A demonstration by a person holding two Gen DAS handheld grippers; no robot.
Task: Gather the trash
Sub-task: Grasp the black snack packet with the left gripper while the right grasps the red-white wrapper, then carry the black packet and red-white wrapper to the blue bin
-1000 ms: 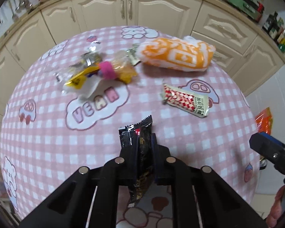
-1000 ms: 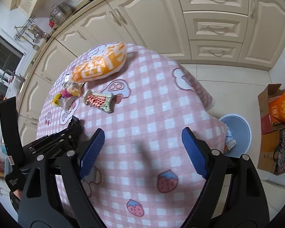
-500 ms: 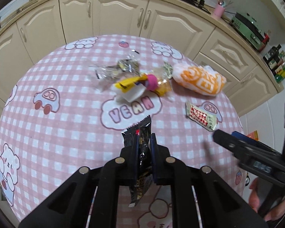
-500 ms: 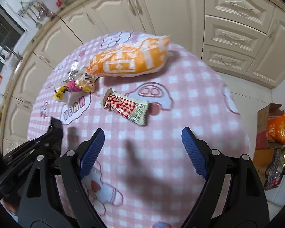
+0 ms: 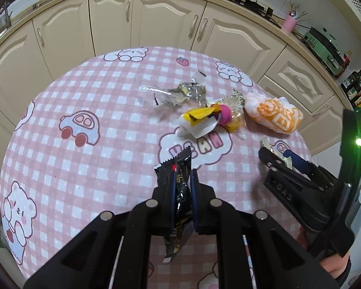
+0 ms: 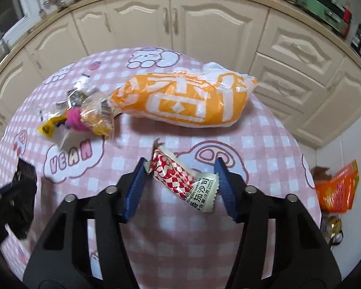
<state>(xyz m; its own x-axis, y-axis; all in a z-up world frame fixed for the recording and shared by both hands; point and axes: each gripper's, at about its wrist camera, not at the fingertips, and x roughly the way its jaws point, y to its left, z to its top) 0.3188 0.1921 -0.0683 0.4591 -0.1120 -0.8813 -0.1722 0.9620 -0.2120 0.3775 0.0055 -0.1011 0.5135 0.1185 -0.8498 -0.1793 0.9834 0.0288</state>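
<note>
On the round bench [image 5: 89, 168] with its pink checked cloth, the left gripper [image 5: 182, 187] has its jaws clamped on a black wrapper [image 5: 178, 168], held upright above the cloth. The right gripper [image 6: 180, 185] has its jaws apart, one on each side of a red-and-white sachet [image 6: 180, 180]; whether the pads touch it cannot be judged through the blur. Beyond lies an orange-and-white bag [image 6: 187, 101], just beside a heap of crumpled wrappers [image 6: 84, 118]. Cream cabinets [image 6: 204, 24] stand behind.
</note>
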